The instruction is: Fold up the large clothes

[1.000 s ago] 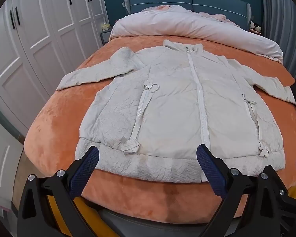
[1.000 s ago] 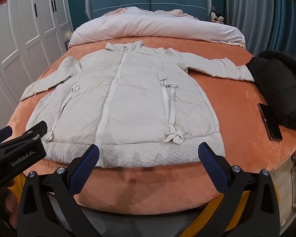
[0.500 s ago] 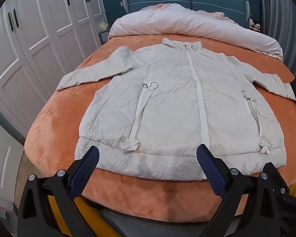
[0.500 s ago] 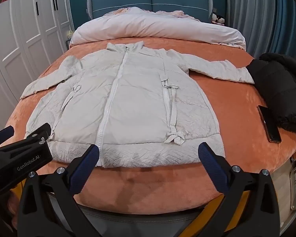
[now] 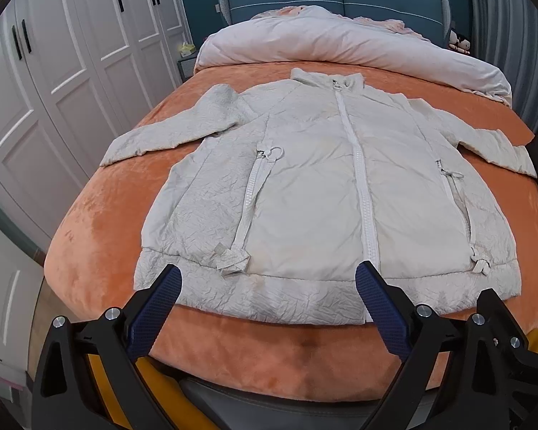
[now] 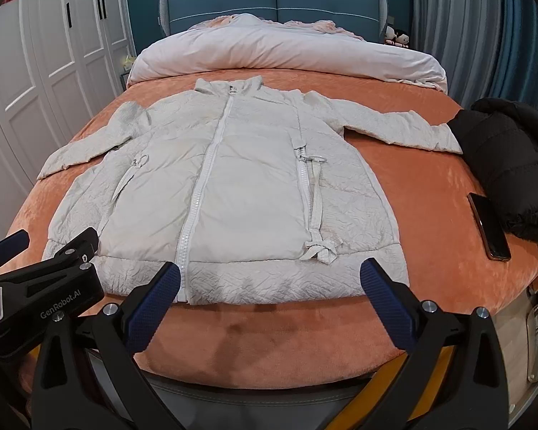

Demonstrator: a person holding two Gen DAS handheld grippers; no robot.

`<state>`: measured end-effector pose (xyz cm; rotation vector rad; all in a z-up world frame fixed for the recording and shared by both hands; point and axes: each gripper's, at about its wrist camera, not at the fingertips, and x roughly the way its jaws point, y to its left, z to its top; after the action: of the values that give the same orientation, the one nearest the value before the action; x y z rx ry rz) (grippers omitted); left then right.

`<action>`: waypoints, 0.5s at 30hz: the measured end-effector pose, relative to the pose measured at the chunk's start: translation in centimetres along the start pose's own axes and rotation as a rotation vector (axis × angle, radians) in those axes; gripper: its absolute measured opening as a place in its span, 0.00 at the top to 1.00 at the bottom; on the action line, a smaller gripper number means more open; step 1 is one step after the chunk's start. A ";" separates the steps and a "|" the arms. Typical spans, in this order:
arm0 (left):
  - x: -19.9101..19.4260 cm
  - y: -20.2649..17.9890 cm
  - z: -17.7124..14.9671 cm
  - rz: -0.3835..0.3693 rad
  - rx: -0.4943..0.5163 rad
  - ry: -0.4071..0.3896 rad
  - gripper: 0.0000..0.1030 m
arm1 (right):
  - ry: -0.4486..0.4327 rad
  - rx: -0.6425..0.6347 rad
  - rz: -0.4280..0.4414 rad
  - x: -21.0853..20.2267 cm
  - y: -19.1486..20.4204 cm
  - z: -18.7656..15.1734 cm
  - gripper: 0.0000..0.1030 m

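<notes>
A large off-white zip-up jacket point(image 5: 315, 186) lies flat, front up, on the orange bedspread point(image 5: 100, 222), sleeves spread to both sides, hem toward me. It also shows in the right wrist view point(image 6: 247, 193). My left gripper point(image 5: 267, 286) is open and empty, just in front of the hem's left half. My right gripper point(image 6: 269, 283) is open and empty, in front of the hem's right half. The left gripper's body point(image 6: 39, 286) shows at the lower left of the right wrist view.
A black jacket point(image 6: 513, 157) and a dark phone point(image 6: 489, 225) lie on the bed's right side. A rolled pale duvet point(image 6: 283, 53) lies by the blue headboard point(image 6: 276, 0). White wardrobes point(image 5: 71, 53) stand left, curtains point(image 6: 484, 25) right.
Both grippers have shifted slightly, so the jacket sits a little lower and closer in both views. Both stay open and the jacket has not moved.
</notes>
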<state>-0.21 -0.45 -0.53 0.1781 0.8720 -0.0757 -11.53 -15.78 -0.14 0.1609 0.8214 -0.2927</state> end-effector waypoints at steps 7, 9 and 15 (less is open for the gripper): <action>0.0 0.0 0.0 0.001 0.001 -0.002 0.11 | 0.000 -0.002 -0.001 0.0 0.0 0.0 0.05; 0.0 0.0 0.0 0.002 0.004 -0.001 0.11 | 0.000 -0.002 0.000 0.0 0.0 0.0 0.05; 0.1 0.0 -0.1 0.003 0.005 -0.003 0.11 | 0.000 -0.001 -0.001 -0.1 0.0 0.0 0.05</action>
<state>-0.24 -0.41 -0.63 0.1837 0.8687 -0.0756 -11.56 -15.80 -0.09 0.1598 0.8214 -0.2933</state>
